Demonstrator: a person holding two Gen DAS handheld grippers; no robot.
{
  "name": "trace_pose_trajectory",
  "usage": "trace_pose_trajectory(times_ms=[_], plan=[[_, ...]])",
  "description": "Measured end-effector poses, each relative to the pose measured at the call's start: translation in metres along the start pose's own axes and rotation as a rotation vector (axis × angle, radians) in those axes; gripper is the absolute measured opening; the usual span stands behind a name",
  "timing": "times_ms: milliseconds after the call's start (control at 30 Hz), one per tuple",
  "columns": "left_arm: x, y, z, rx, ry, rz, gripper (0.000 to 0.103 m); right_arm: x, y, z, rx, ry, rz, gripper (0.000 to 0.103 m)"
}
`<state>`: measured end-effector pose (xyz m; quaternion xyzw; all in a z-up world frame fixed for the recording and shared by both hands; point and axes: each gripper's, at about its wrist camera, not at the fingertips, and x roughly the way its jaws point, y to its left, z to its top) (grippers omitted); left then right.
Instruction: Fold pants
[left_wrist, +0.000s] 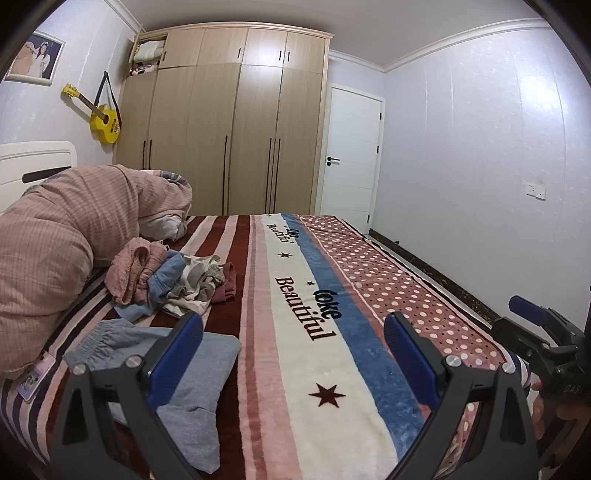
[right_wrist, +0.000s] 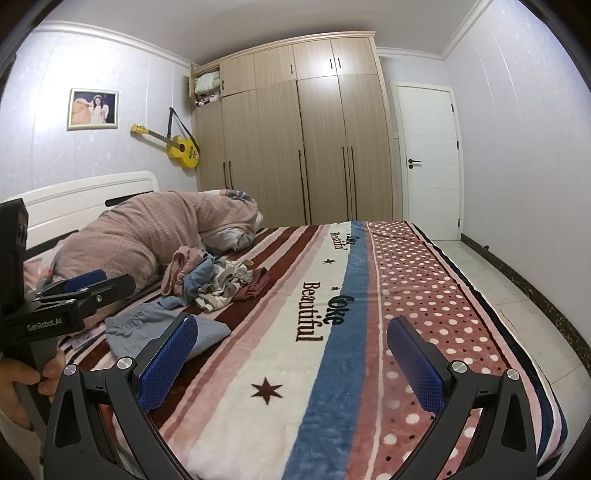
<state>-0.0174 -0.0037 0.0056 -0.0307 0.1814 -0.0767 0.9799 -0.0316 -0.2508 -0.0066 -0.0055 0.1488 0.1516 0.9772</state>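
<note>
Both grippers, left gripper (left_wrist: 293, 347) and right gripper (right_wrist: 291, 350), hover spread wide and empty above the striped blanket (left_wrist: 332, 369), apparently between garments, since folded blue-grey pants (left_wrist: 207, 373) lie flat at the left while a clothes pile (left_wrist: 173, 284) waits beyond them.

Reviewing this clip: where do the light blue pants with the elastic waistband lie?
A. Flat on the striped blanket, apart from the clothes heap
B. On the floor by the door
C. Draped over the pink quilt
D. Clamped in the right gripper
A: the light blue pants lie flat on the striped blanket, apart from the clothes heap, and both the left gripper and right gripper are open and empty.
</note>
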Motion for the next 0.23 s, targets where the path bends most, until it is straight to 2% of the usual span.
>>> trace_pose_trajectory(times_ms=[233], plan=[[0.0024, 0.0005, -0.0014, 0.007, -0.005, 0.01, 0.097, -0.0001, 0.0002, -0.0001, 0.001, 0.0, -0.001, 0.102]])
